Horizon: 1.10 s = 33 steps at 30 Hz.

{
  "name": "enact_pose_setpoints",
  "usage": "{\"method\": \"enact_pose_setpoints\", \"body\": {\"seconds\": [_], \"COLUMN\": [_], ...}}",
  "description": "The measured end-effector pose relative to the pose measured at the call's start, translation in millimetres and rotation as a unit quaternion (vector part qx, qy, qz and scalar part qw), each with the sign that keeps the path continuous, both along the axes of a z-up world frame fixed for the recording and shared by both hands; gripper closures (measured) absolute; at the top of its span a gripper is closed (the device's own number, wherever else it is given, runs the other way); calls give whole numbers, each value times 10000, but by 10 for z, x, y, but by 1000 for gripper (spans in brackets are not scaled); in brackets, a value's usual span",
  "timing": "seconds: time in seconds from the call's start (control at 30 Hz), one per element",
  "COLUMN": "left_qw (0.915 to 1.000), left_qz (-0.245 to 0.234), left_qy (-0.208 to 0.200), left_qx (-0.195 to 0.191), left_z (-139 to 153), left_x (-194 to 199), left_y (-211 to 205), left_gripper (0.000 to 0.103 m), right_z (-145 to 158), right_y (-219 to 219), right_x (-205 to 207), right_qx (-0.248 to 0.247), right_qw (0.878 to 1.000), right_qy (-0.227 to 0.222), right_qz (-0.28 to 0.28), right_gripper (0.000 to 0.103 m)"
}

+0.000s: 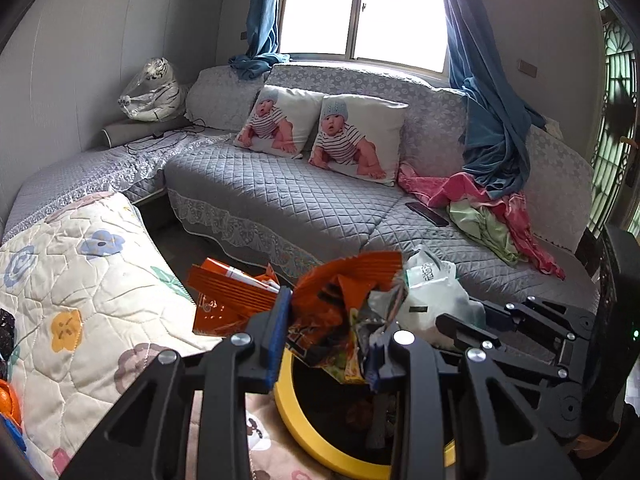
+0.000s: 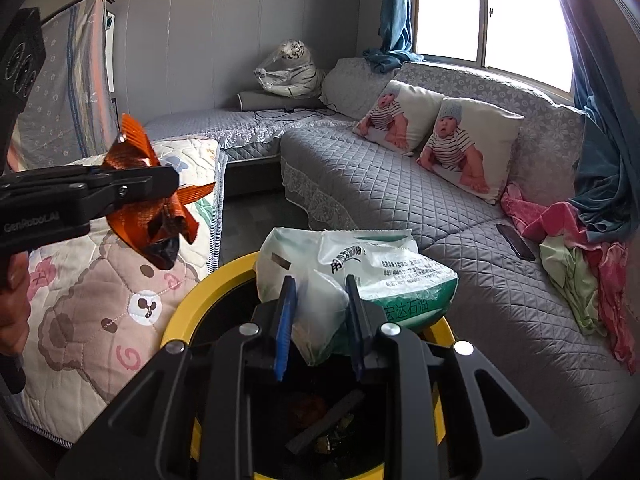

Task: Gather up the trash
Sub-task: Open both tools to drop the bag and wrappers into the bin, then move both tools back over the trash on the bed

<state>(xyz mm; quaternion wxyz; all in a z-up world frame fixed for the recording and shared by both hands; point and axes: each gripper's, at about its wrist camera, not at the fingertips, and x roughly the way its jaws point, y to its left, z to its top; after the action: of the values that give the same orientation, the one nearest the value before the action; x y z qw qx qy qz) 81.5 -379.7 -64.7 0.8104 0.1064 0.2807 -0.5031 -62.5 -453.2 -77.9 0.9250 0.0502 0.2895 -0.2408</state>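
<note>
Blue fingers [image 1: 280,332] pinch orange wrapper [image 1: 336,300] — plastic bag [image 2: 360,272] between right fingers [image 2: 285,320].

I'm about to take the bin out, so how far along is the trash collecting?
Done: some rubbish already lies inside the yellow-rimmed round bin. In hand: the left gripper is shut on a crumpled orange foil snack wrapper, and the right gripper is shut on a white and green plastic bag, both held over the bin's opening. Left: dropping both in. No other loose trash is evident on the grey quilted sofa.

bin [image 2: 182,312]: near rim hidden behind claw | bin contents: dark, unidentifiable | phone [image 2: 516,242]: screen unreadable
</note>
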Motion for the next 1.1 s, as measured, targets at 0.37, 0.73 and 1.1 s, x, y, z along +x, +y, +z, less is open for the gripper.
{"method": "enact_pose_setpoints", "body": {"seconds": [0.37, 0.73, 1.1], "left_qw": [9996, 9989, 9951], "left_qz": [62, 155, 856], "left_qy": [261, 357, 243], "left_qx": [-85, -265, -423], "left_z": [-60, 30, 232], "left_x": [134, 166, 528], "left_y": [-103, -84, 529], "left_gripper": [72, 42, 42], "right_z": [52, 199, 314], "right_y": [43, 7, 32], "right_x": [-32, -173, -241], "right_qx": [-227, -319, -445], "right_qw": [9997, 9992, 9985], "right_qy": [30, -158, -190], "right_qz": [18, -187, -269], "right_gripper": [79, 61, 60]}}
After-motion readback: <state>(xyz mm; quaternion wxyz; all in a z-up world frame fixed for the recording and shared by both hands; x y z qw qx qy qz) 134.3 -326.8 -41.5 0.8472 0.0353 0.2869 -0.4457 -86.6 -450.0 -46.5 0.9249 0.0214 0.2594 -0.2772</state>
